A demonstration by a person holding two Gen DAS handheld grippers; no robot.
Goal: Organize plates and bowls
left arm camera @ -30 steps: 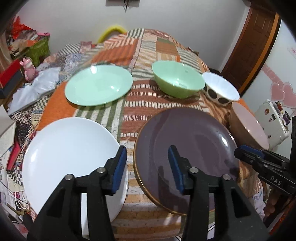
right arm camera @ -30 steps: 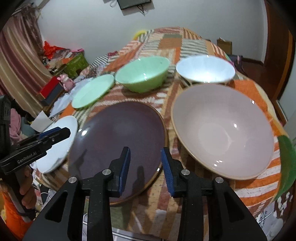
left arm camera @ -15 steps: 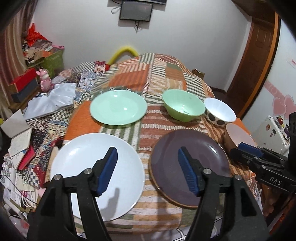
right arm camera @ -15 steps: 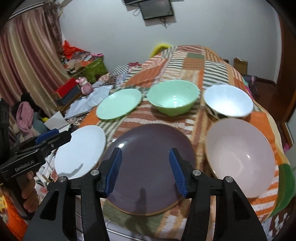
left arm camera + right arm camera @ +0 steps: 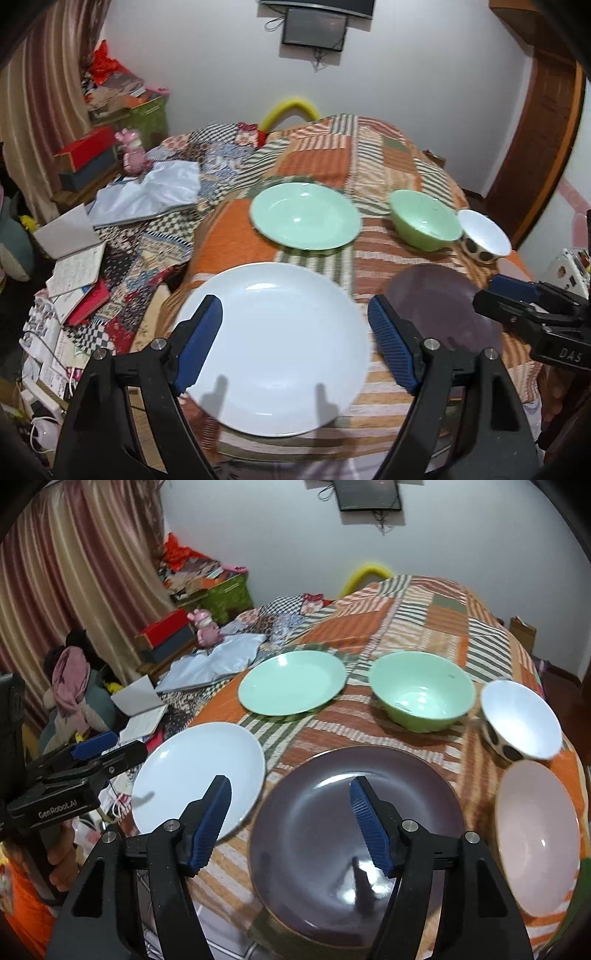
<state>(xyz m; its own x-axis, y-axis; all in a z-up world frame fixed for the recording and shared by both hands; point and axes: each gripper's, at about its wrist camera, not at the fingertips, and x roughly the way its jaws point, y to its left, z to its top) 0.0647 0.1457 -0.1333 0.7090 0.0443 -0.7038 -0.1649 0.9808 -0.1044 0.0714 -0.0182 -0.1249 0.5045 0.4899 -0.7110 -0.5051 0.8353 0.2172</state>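
On a striped patchwork cloth lie a white plate (image 5: 275, 341), a dark purple plate (image 5: 354, 834), a green plate (image 5: 304, 215), a green bowl (image 5: 421, 696), a white spotted bowl (image 5: 521, 720) and a pink bowl (image 5: 535, 836). My left gripper (image 5: 295, 334) is open and empty, above the white plate's near part. My right gripper (image 5: 290, 810) is open and empty, above the purple plate's left rim. The white plate also shows in the right wrist view (image 5: 199, 775), the purple plate in the left wrist view (image 5: 443, 306).
The table's front edge (image 5: 295, 448) is close below the grippers. Left of the table are a grey bag (image 5: 147, 192), open notebooks (image 5: 74, 258), boxes and a pink toy (image 5: 131, 153). A wooden door (image 5: 543, 129) stands at the right.
Both grippers have pulled back and up from the table and opened wider. The left one has swung left from the purple plate to over the white plate.
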